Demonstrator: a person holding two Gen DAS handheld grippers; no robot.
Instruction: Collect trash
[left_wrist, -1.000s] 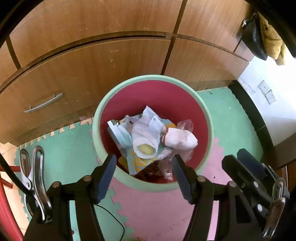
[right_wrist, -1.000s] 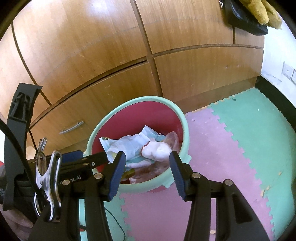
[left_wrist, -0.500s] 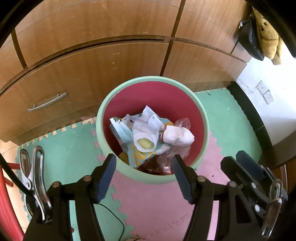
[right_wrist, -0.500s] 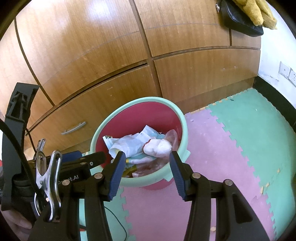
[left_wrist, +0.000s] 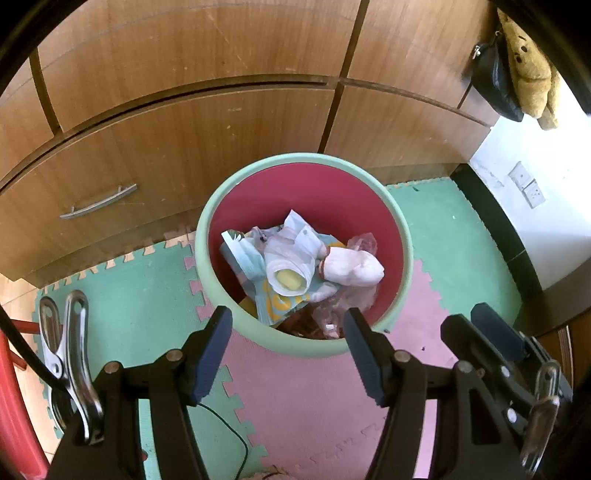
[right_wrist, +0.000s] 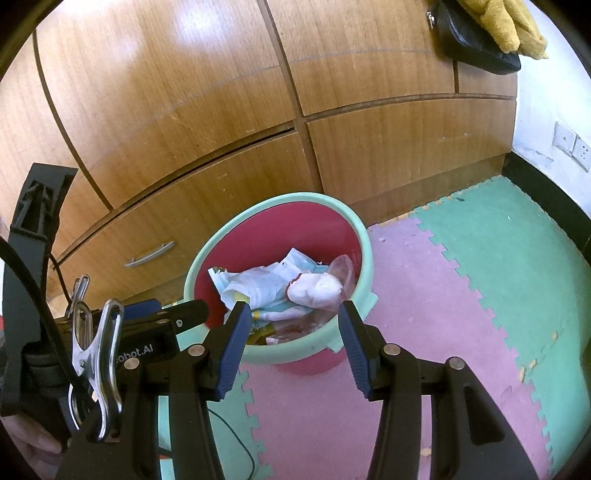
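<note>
Red bin with mint-green rim (left_wrist: 400, 229) (right_wrist: 364, 236) stands on foam floor mat (left_wrist: 454, 236), just in front of wooden drawers (left_wrist: 221, 136). Crumpled wrappers and tissues (left_wrist: 295, 266) (right_wrist: 280, 286) lie inside bin. Left gripper (left_wrist: 288, 332) and right gripper (right_wrist: 293, 325) hover at bin's near rim, jaws apart, empty.

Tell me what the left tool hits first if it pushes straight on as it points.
Probably the near rim of the bin, then the trash inside; depth is unclear. The left tool is empty.

Right hand-held gripper (right_wrist: 291, 328) gaping, empty — above trash-filled bin (right_wrist: 354, 236); foam mat (right_wrist: 461, 314)
</note>
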